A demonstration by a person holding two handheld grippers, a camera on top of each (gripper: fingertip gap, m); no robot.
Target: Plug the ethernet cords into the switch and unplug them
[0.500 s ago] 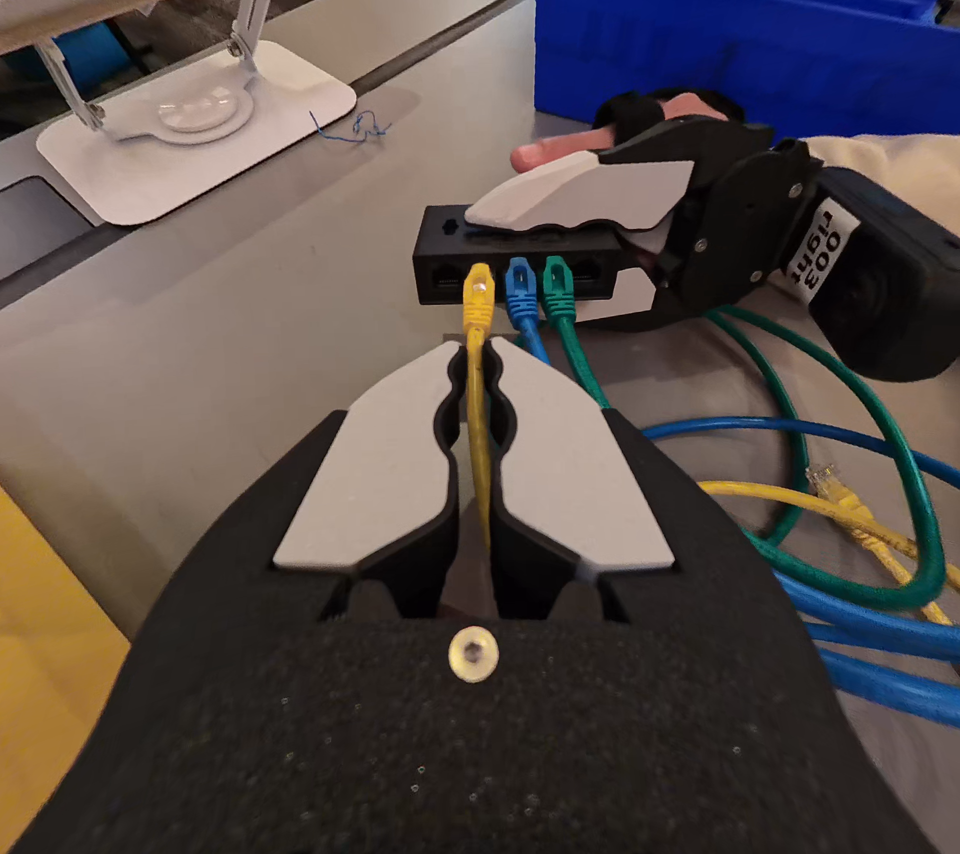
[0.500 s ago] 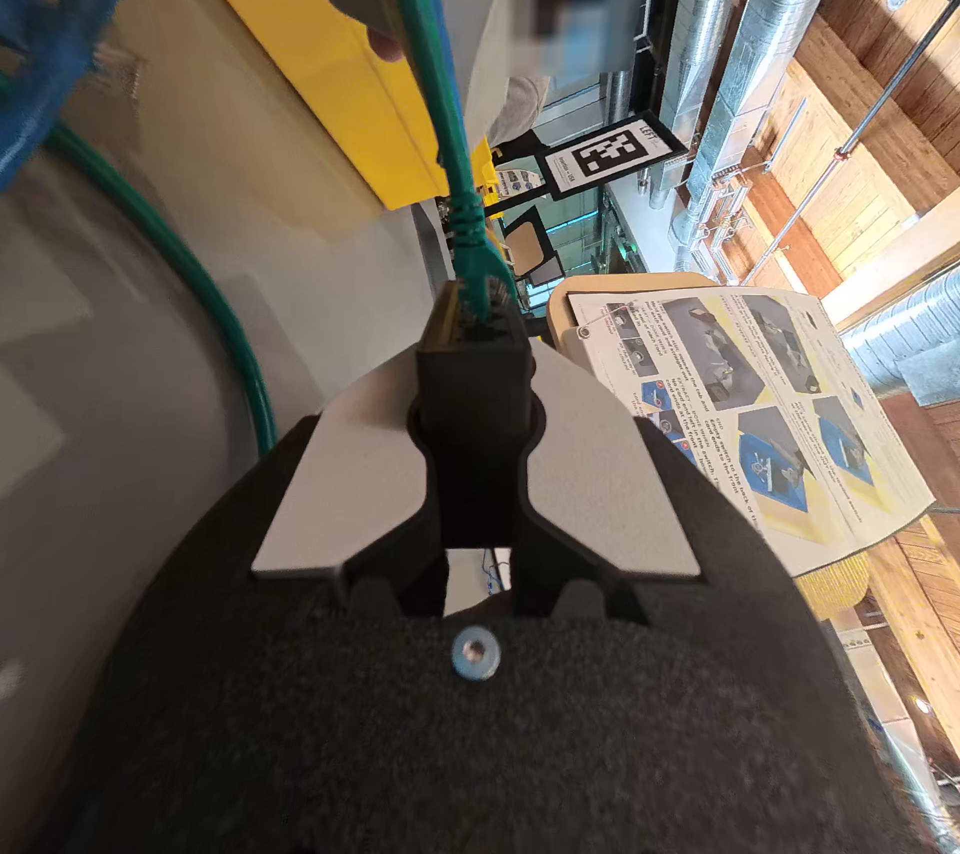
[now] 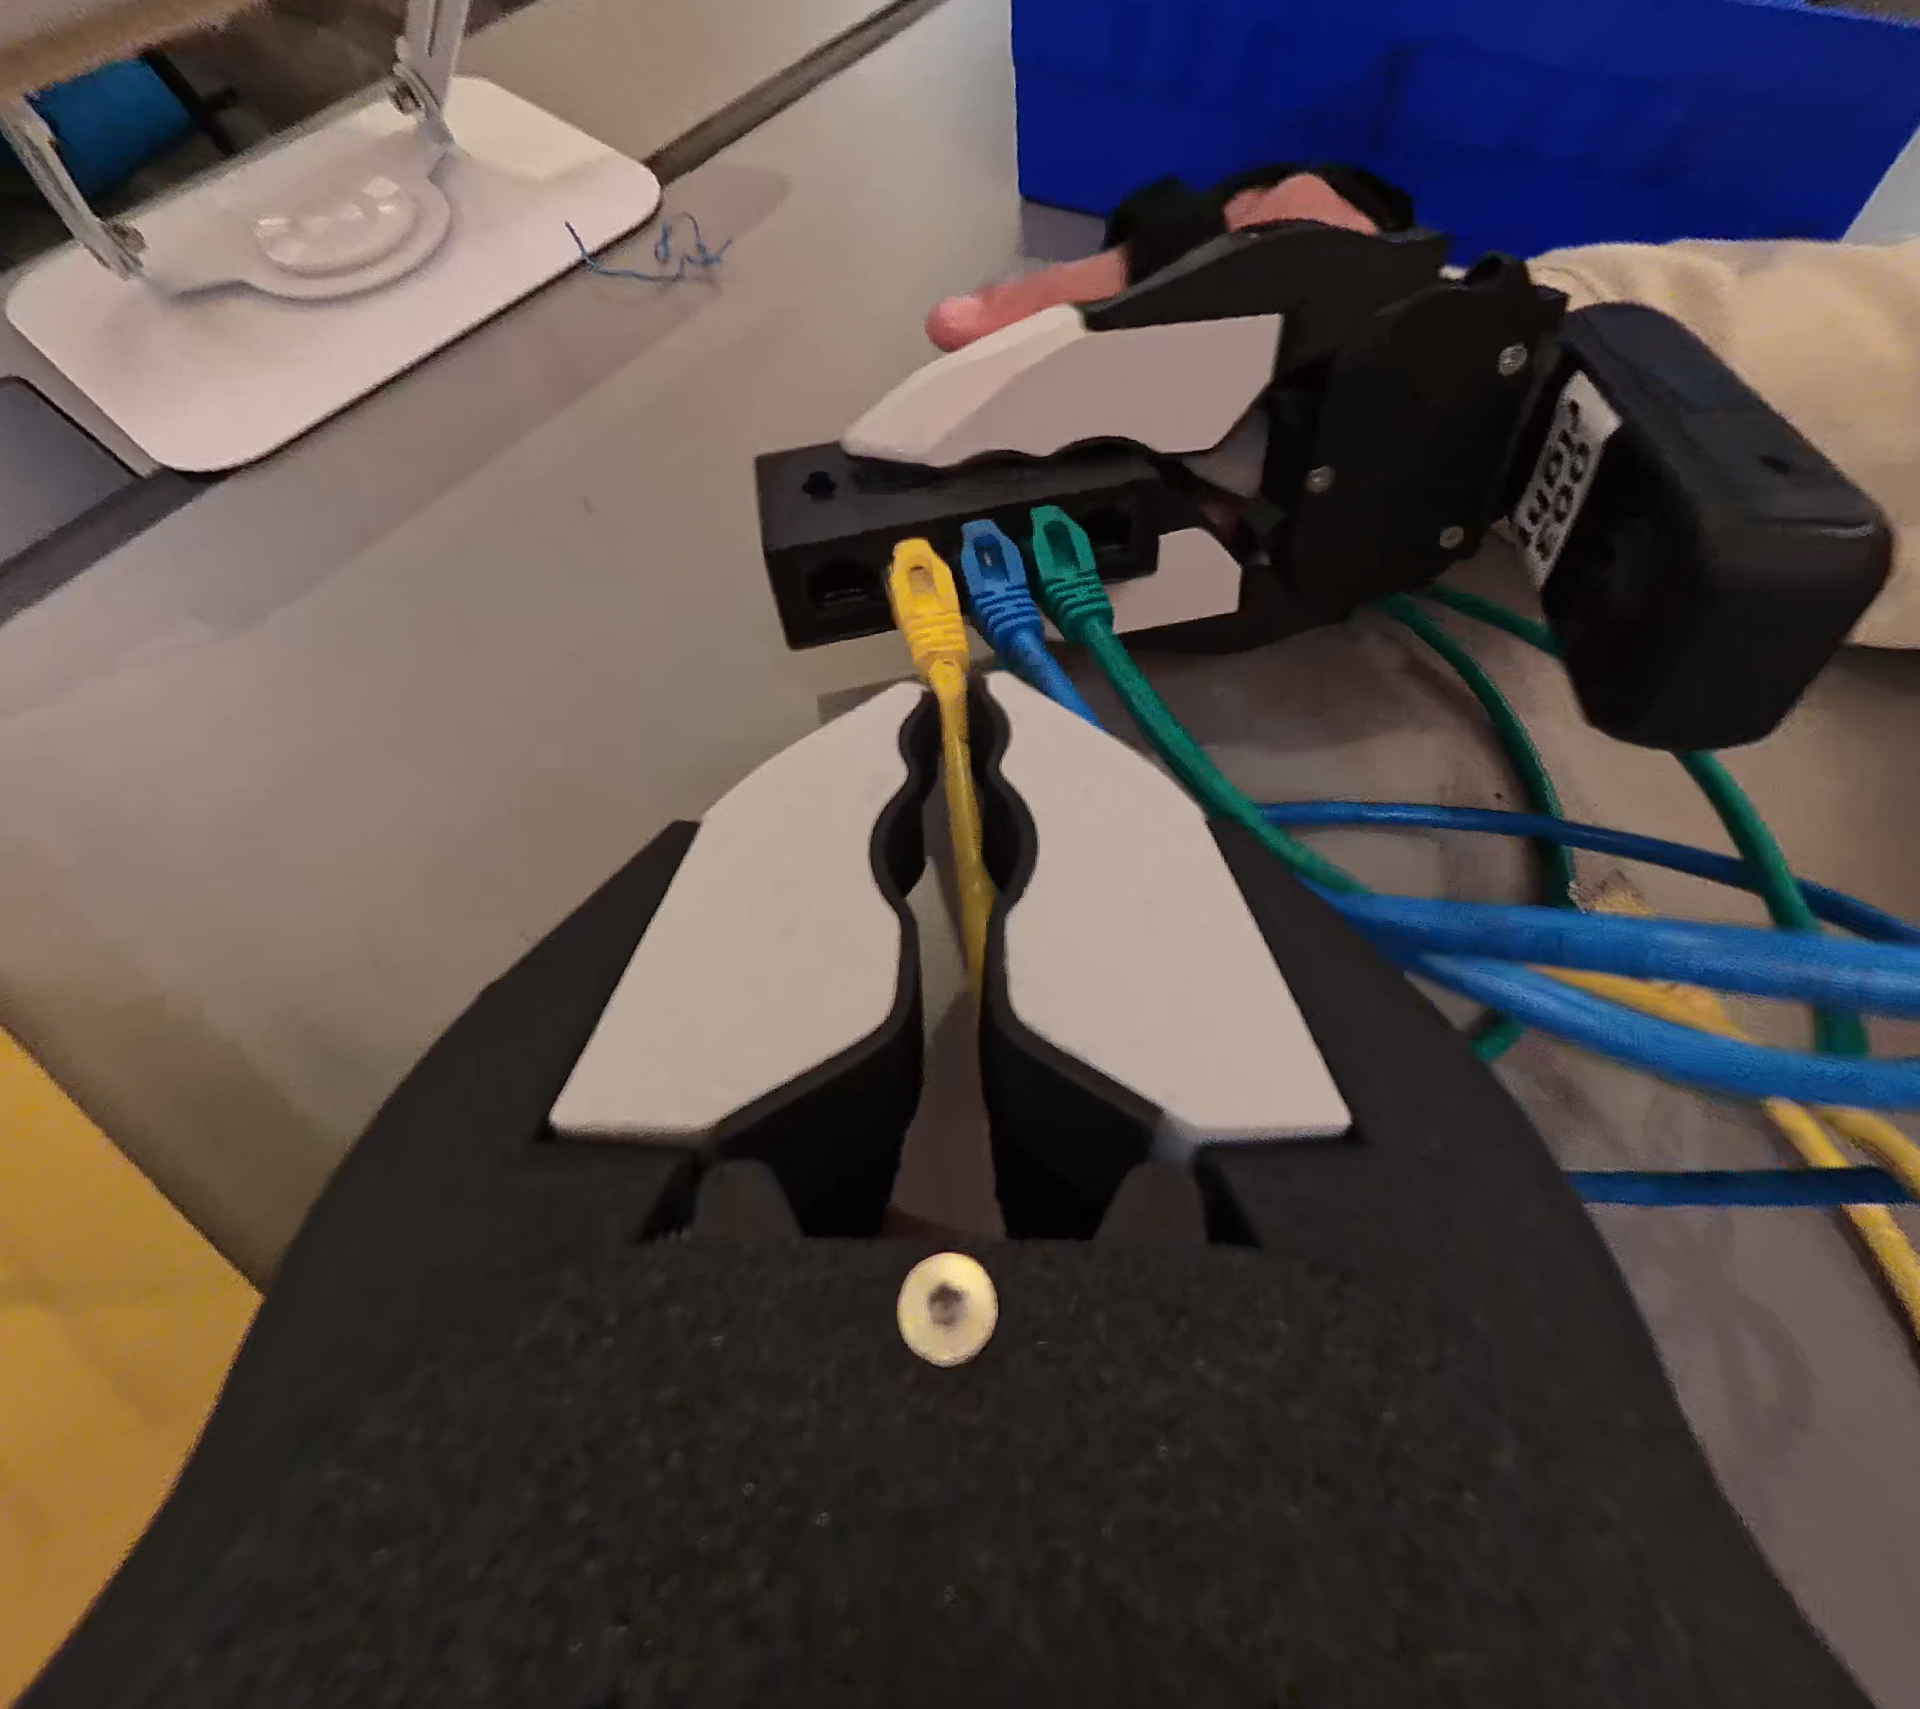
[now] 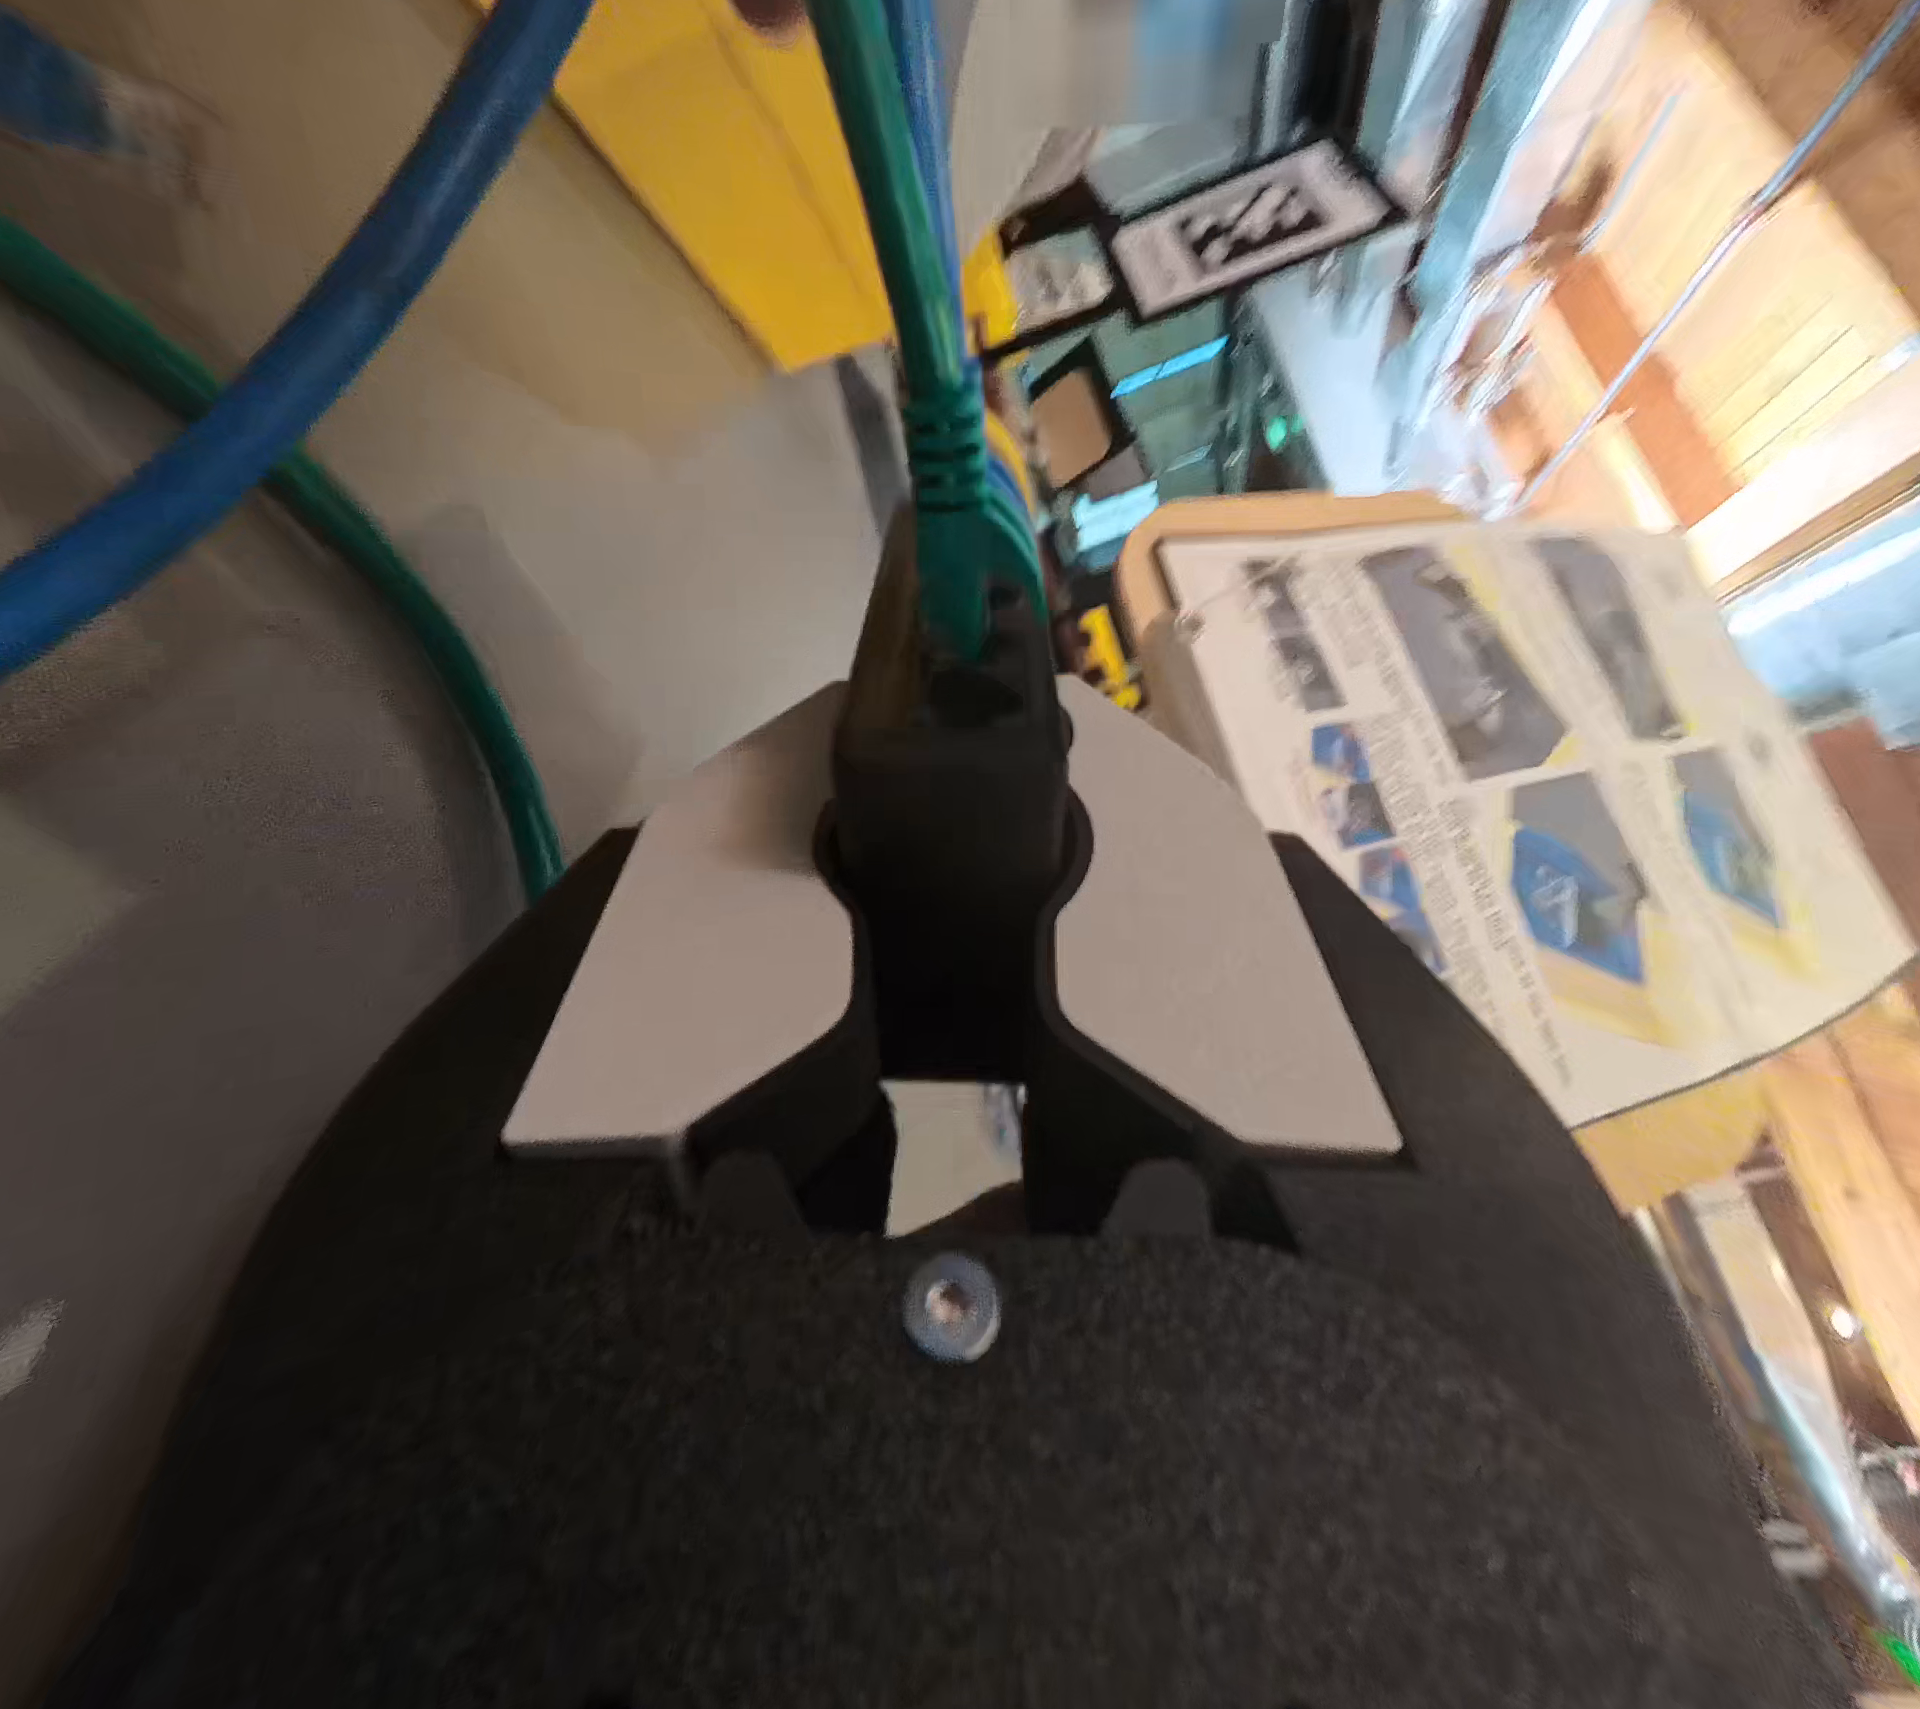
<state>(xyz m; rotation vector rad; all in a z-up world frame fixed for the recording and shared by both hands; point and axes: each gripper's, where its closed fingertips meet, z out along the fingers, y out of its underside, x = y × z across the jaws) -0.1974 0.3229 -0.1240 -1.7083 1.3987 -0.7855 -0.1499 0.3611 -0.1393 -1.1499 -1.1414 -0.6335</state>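
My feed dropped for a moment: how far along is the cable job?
Done: yellow, blue and green ethernet plugs sit in the black switch. In hand: the left gripper pinches the yellow cord behind its plug; the right gripper clamps the switch. Left: one port beside yellow looks empty; no plug is out yet.

Two hand-held claws in black and pale grey

The left claw (image 3: 961, 714) has a black, grainy body, pale grey wavy-edged fingers (image 3: 779, 911) and one pale screw (image 3: 947, 1318). The right claw (image 3: 997, 506) matches, bearing a white label (image 3: 1564, 487); its holder wears a black fingerless glove (image 3: 1262, 210) and cream sleeve (image 3: 1745, 298).
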